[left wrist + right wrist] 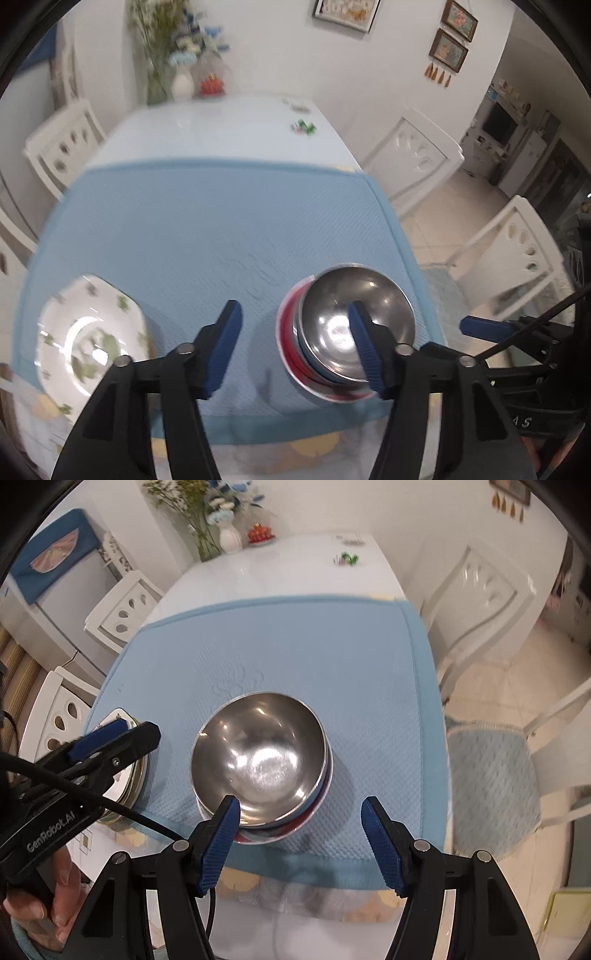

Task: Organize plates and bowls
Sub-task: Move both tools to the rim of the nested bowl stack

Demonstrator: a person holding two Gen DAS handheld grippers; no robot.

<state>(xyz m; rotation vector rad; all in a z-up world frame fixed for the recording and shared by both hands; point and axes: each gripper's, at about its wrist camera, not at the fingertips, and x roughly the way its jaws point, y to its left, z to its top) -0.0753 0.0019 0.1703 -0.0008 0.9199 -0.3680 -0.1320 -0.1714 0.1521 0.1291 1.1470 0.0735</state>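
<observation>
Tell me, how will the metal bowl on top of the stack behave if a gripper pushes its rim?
The metal bowl looks polished, so pads would probably slip. It sits tilted in the bowls below, so it may rock or slide off.

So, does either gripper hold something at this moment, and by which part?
Nothing is held. The left gripper and the right gripper are both open, above the shiny steel bowl stacked on top of the other bowls.

steel bowl (pixel 258 753) nested atop bowl stack | floral plates (pixel 88 339) stacked left
</observation>
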